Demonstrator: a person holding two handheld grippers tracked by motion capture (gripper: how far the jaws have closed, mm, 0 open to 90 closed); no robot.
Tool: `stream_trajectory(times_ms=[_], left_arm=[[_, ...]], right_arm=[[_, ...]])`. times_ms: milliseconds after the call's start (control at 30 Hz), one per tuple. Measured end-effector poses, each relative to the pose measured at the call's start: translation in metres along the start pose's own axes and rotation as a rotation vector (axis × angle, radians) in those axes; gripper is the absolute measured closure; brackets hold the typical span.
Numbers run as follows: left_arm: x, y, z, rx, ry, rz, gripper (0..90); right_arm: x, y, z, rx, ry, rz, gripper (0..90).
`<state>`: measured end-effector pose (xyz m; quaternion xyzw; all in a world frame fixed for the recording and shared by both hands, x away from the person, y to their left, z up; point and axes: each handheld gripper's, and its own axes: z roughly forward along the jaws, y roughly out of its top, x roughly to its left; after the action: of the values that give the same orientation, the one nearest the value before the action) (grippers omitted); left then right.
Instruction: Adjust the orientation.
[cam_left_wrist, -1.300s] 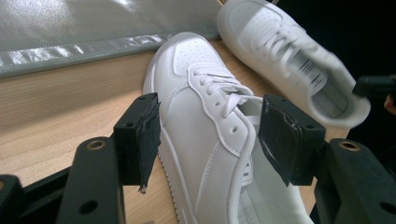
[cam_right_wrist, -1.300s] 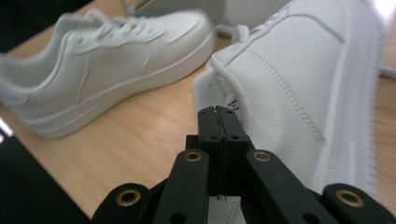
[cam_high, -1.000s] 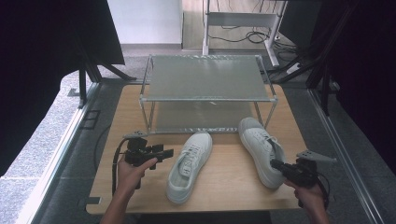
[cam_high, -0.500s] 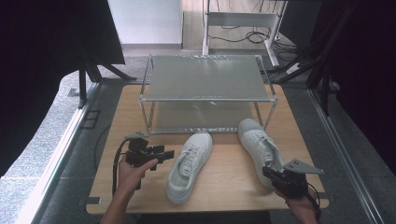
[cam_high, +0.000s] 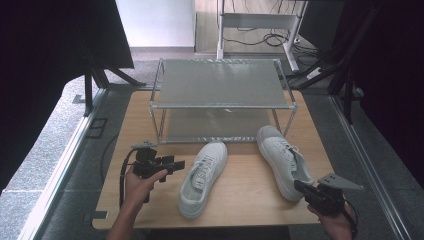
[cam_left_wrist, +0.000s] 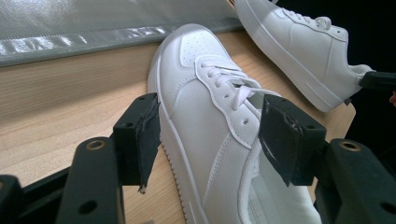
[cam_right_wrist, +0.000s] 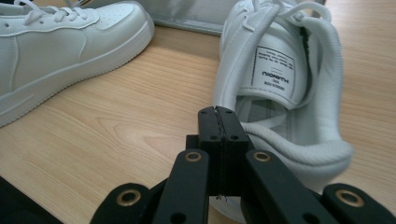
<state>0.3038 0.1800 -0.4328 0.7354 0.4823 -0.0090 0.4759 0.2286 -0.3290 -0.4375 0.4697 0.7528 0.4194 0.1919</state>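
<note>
Jaws together on right gripper (cam_high: 299, 185) (left gripper (cam_high: 176, 164) gapes); both sneakers' (cam_high: 202, 176) toes point toward rack (cam_high: 220, 106)

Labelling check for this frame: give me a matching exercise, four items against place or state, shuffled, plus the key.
Items:
1. left claw
2. right claw
3. left shoe
4. rack

States:
A. empty, standing at the table's far side
B. jaws pressed together, nothing between them
C. jaws apart, either side of a shoe, pads not pressing
D. lying mid-table, toe towards the rack

Pairs: 1-C, 2-B, 3-D, 4-A
</note>
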Motion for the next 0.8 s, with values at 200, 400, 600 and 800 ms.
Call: stream_trajectory(times_ms=[200, 400, 600, 800], left_arm=[[-0.001, 0.0, 0.001, 0.002, -0.002, -0.001, 38.4], [0.0, 0.0, 0.002, 0.01, -0.001, 0.002, 38.2], [0.001, 0.0, 0.0, 0.005, -0.002, -0.001, 38.2], [0.002, 0.0, -0.001, 0.003, -0.004, -0.007, 38.2]], right_arm=[[0.009, 0.002, 0.008, 0.034, -0.004, -0.044, 90.0], [0.018, 0.002, 0.016, 0.034, -0.03, -0.069, 90.0], [0.009, 0.001, 0.007, 0.028, -0.061, -0.056, 90.0], [0.007, 0.004, 0.003, 0.035, -0.101, -0.084, 90.0]])
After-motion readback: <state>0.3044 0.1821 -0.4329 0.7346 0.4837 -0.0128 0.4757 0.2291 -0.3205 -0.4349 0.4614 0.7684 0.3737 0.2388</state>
